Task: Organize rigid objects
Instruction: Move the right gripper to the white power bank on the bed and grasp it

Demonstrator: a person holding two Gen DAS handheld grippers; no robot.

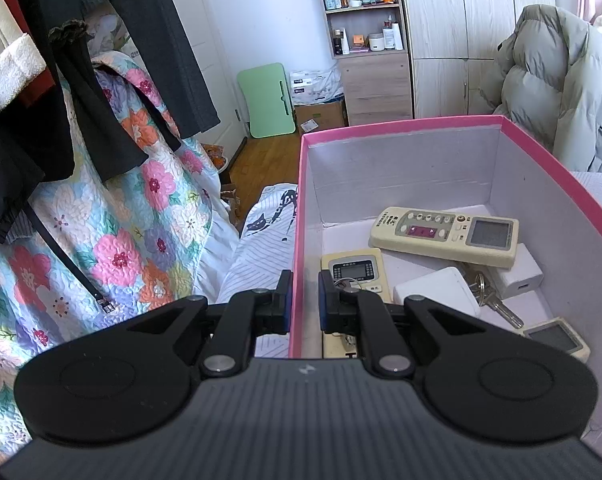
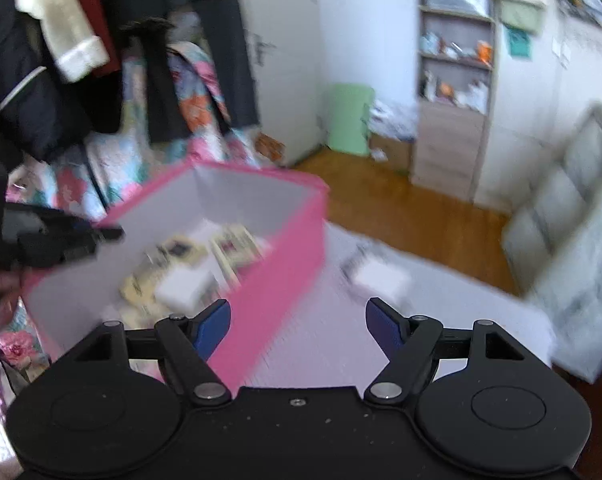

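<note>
Two grippers work at a pink box (image 1: 557,168) standing on a striped white bedsheet (image 2: 325,320). The left gripper (image 1: 304,300) is clenched on the box's left wall, one pad outside and one inside. In the box lie a long cream remote (image 1: 445,236) propped across a white charger (image 1: 519,276), a smaller cream remote (image 1: 357,268) just behind the inner pad, a white adapter (image 1: 437,294), a bunch of keys (image 1: 489,300) between the adapter and the charger, and a small grey-screened device (image 1: 557,338) near the front. The right wrist view is blurred: the right gripper (image 2: 297,322) hangs released, jaws wide with nothing between them, over the box's pink right wall and the sheet. A white block (image 2: 381,276) lies on the sheet outside the box, just beyond the right gripper's fingers.
</note>
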